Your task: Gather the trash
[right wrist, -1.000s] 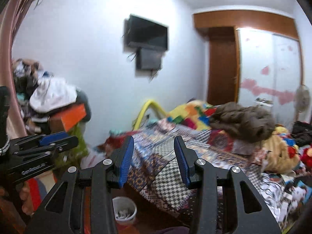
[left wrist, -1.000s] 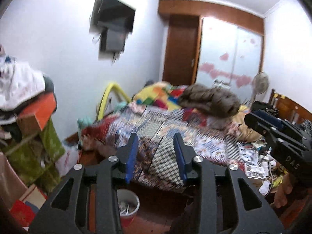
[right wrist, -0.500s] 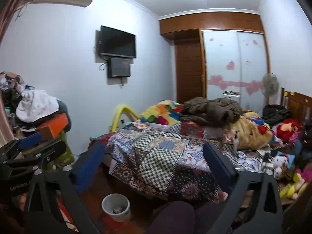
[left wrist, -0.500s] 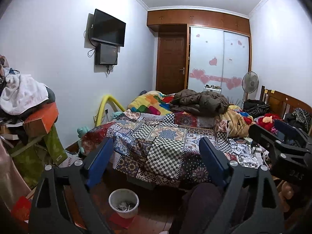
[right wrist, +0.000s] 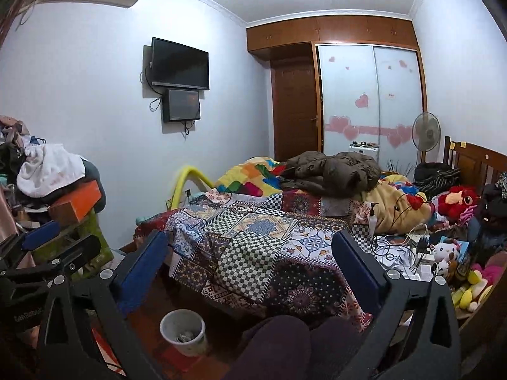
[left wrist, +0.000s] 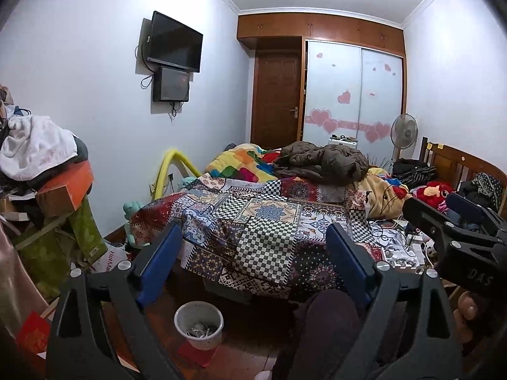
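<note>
White bin (left wrist: 199, 325) upright on floor by bed foot, scraps inside.

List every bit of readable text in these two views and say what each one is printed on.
"DAS": on the body of the right gripper, seen in the left wrist view.
"GenRobot", last letters cut off by a finger: on the body of the left gripper, seen in the right wrist view.
"HaiMa", partly hidden: red letters on the white bag on the floor.
Marks on the white cloth and the green box: too blurred to read.
</note>
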The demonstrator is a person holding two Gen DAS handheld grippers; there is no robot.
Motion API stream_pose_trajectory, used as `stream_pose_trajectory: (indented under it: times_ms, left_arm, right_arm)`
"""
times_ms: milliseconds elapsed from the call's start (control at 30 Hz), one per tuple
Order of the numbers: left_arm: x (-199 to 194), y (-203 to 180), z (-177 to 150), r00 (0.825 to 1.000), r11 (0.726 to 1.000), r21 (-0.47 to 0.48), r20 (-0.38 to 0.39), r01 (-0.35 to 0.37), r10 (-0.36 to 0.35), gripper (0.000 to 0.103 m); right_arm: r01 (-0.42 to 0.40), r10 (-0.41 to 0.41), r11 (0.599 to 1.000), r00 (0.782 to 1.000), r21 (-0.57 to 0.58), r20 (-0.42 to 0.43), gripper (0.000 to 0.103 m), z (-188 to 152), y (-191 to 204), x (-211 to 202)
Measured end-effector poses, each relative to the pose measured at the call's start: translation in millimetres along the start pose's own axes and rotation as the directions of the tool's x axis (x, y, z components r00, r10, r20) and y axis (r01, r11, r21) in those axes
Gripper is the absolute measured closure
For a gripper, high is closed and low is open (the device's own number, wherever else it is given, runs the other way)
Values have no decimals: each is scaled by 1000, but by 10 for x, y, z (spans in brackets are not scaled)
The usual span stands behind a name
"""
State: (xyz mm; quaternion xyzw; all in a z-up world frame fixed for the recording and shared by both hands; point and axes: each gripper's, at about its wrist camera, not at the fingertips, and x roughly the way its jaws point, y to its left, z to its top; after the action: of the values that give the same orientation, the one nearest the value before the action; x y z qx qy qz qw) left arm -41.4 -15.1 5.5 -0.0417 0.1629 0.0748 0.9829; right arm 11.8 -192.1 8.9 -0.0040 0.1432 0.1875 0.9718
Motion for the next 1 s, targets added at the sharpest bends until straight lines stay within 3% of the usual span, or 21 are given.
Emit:
stream_pose_trajectory:
  times_ms: [833,1000]
  left_arm:
    - [7,27,-11,1000,1000,4,2,-6,6,10]
    - [-5,39,-6,1000,1000,-3,7,-9,9,6]
  right_arm:
    - [0,0,1000,1000,-5,11,0,-12,22,-117]
    - [1,-1,1000,1000,-7,13,0,5,23,-112]
